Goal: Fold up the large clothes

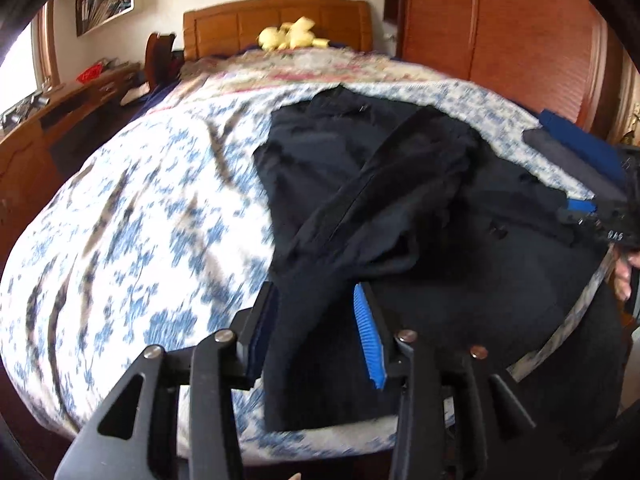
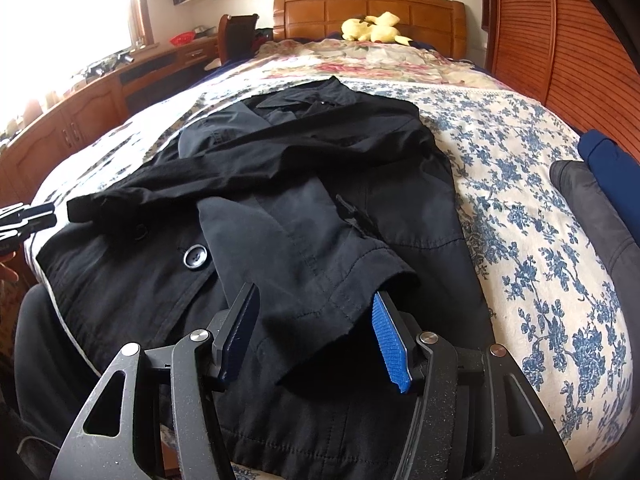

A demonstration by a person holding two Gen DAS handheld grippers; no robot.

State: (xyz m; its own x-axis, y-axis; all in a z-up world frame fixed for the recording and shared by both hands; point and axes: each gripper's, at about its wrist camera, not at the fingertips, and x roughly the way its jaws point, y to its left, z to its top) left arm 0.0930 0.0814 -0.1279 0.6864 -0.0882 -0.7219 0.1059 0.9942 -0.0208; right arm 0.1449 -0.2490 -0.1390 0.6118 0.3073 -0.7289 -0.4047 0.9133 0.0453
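A black coat (image 2: 280, 184) lies spread on the bed with both sleeves folded across its front. In the left wrist view the coat (image 1: 400, 200) is blurred; my left gripper (image 1: 316, 300) is open, its jaws wide on either side of a sleeve cuff. In the right wrist view my right gripper (image 2: 316, 300) is open, its jaws standing either side of the other sleeve's cuff (image 2: 344, 304), not pinching it. The left gripper shows at the left edge of the right wrist view (image 2: 28, 216). The right gripper shows at the right edge of the left wrist view (image 1: 600, 208).
The bed has a blue-flowered white cover (image 2: 520, 208), a wooden headboard (image 2: 372, 12) and a yellow plush toy (image 2: 372, 28). Folded dark and blue clothes (image 2: 600, 184) lie at the bed's right edge. A wooden desk (image 2: 100, 92) stands left, a wardrobe (image 2: 560, 40) right.
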